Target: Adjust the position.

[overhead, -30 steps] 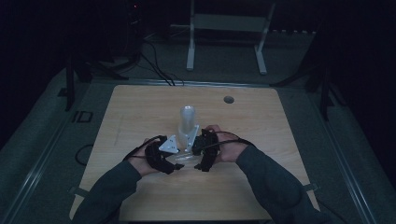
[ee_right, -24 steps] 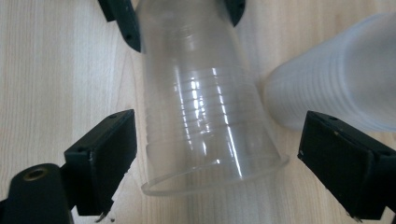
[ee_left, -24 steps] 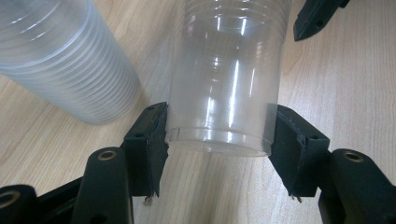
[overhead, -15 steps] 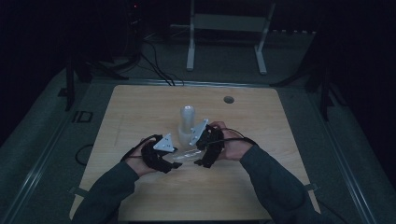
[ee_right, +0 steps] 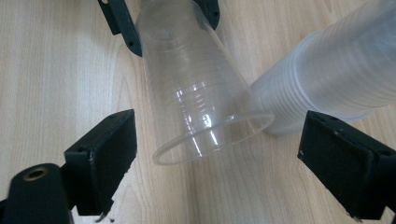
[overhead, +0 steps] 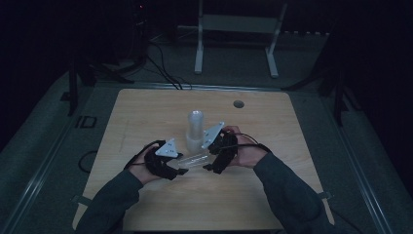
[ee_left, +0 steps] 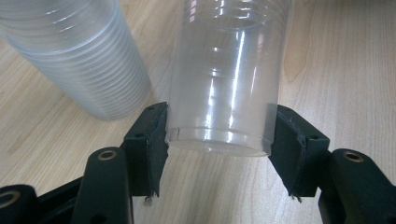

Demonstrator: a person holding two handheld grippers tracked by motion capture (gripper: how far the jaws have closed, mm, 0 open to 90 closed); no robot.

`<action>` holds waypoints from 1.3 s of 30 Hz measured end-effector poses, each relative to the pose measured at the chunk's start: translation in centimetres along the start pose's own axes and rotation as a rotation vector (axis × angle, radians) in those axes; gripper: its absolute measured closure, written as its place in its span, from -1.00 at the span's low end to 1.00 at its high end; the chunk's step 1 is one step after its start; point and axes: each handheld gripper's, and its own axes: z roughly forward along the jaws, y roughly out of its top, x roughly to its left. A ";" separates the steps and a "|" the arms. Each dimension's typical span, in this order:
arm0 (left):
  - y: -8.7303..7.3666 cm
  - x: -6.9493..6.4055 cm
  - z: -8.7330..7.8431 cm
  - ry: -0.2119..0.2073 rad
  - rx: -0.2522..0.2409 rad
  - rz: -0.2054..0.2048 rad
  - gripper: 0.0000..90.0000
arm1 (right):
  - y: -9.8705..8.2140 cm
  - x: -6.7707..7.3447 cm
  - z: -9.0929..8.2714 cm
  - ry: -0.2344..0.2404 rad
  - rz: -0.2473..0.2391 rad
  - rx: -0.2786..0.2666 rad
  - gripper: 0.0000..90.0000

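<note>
A clear plastic cup lies tipped on its side just above the wooden table. My left gripper is shut on its base end, one pad on each side. The cup's open mouth points at my right gripper, whose jaws stand wide open on either side of the rim without touching it. In the high view the cup spans the gap between the left gripper and the right gripper. A tall stack of clear cups stands just behind them.
The stack of cups sits close beside the held cup's rim. A small round hole is in the table near its far edge. Beyond the table stand a metal frame and cables on the dark floor.
</note>
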 end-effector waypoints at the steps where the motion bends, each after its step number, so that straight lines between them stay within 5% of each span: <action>1: 0.0 0.0 0.0 0.002 -0.005 -0.001 -0.08 | 0.0 0.0 -0.1 -0.004 0.007 -0.006 -0.75; 39: -1.0 0.8 -1.9 0.080 -0.117 -0.090 -0.08 | -0.5 -0.5 -0.6 -0.064 0.101 -0.064 -0.71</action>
